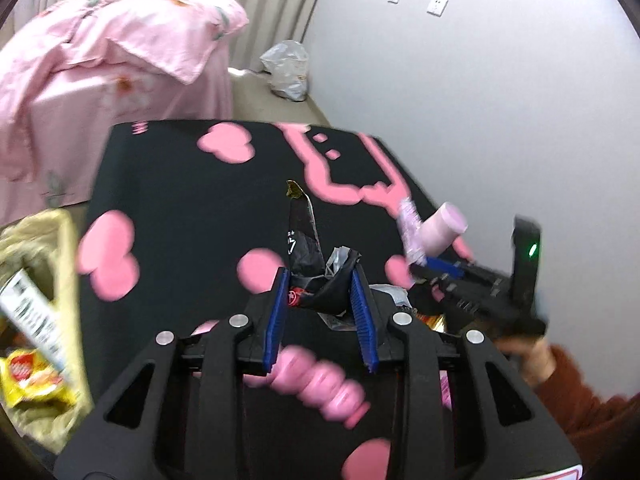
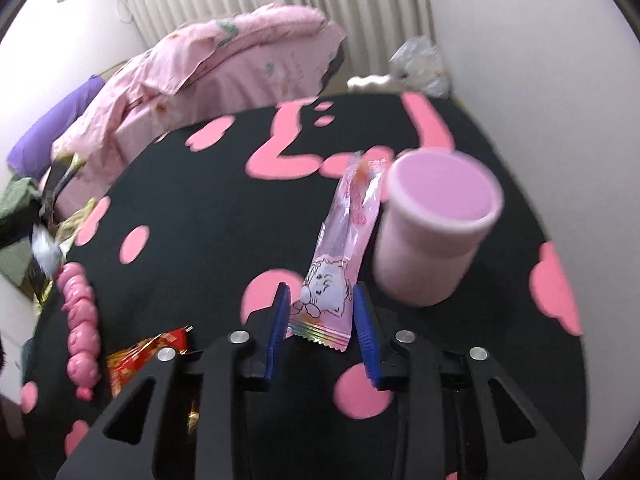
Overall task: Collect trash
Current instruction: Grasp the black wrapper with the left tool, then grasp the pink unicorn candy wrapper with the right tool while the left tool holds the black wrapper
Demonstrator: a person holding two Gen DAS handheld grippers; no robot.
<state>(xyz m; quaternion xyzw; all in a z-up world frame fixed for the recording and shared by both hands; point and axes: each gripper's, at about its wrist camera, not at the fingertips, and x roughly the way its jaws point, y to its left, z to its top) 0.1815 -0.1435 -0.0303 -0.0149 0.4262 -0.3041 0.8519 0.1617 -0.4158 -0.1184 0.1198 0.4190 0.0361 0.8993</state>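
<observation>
L gripper [image 1: 320, 300]: a crumpled black wrapper [image 1: 316, 276] is being held between the blue fingers [image 1: 280, 312], which are being kept partly closed w/ pads pressing on the foil from both sides. The wrapper's long tail is sticking up and away from the fingers, roughly along the gripper's forward axis. The yellowish trash bag [image 1: 60, 264] is lying to the L of this gripper, at the table [image 1: 180, 208] edge, w/ a yellow snack pack [image 1: 28, 380] already seen inside. Judged: the L load is being carried toward that bag, so a leftward swing is what's called for.

R gripper [image 2: 322, 312]: a pink candy wrapper [image 2: 340, 264] is being straddled by the fingers [image 2: 280, 320], which are being held approx. wrapper-width apart. Whether the pads are actually pinching it can't be told; in the L view the wrapper appears raised at the R gripper's [image 1: 436, 268] tip, which suggests a hold. The long axis is running straight ahead from the fingers, slightly tilted R, w/ the near sealed end sitting between the pads. A pink cup [image 2: 436, 224] is standing just beside the wrapper, on its R, possibly touching.

Other bits being left on the table: a red-gold wrapper [image 2: 148, 356] and a string of pink pig figures [image 2: 82, 328], both to the L of the R gripper, nearer the L one. Motion blur is limiting finer detail.
</observation>
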